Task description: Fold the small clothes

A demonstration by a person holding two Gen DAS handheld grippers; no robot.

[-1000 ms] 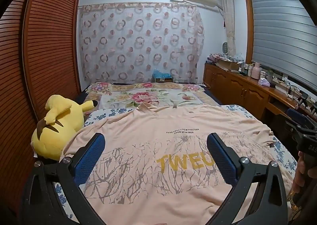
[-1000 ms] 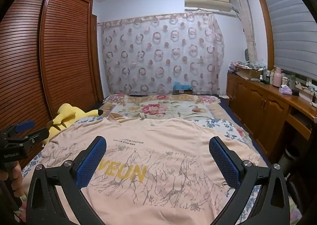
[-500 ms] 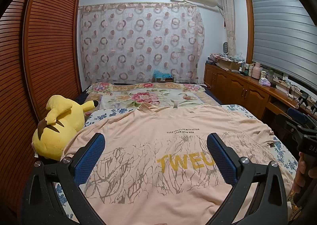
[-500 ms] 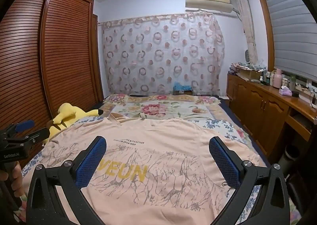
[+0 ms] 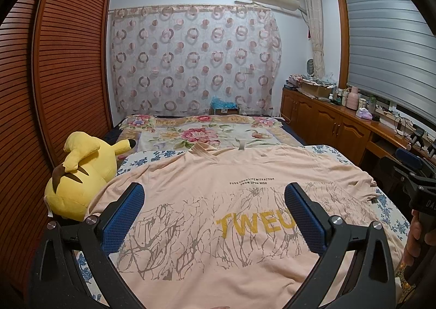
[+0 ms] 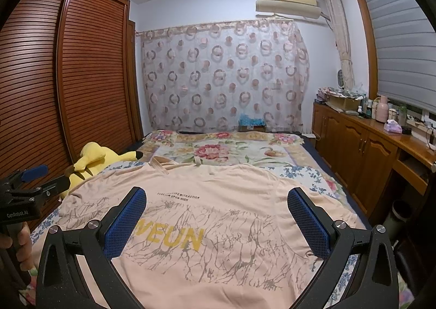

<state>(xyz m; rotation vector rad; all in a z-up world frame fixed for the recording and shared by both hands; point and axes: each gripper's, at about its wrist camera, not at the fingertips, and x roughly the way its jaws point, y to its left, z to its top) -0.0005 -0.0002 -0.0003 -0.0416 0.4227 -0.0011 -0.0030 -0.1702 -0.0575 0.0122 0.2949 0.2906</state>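
A peach T-shirt (image 5: 212, 194) with yellow letters and a grey branch print lies spread flat on the bed, collar at the far end. It also shows in the right wrist view (image 6: 218, 200). My left gripper (image 5: 214, 194) is open and empty, held above the shirt's near left part. My right gripper (image 6: 216, 198) is open and empty, held above the shirt's near right part. Each gripper shows at the edge of the other's view: the right one (image 5: 417, 181), the left one (image 6: 27, 186).
A yellow plush toy (image 5: 81, 173) lies at the bed's left edge beside the shirt's sleeve. A floral blanket (image 5: 207, 132) covers the far half of the bed. Wooden wardrobe doors (image 5: 54, 77) stand left. A wooden cabinet (image 5: 340, 124) with clutter runs along the right.
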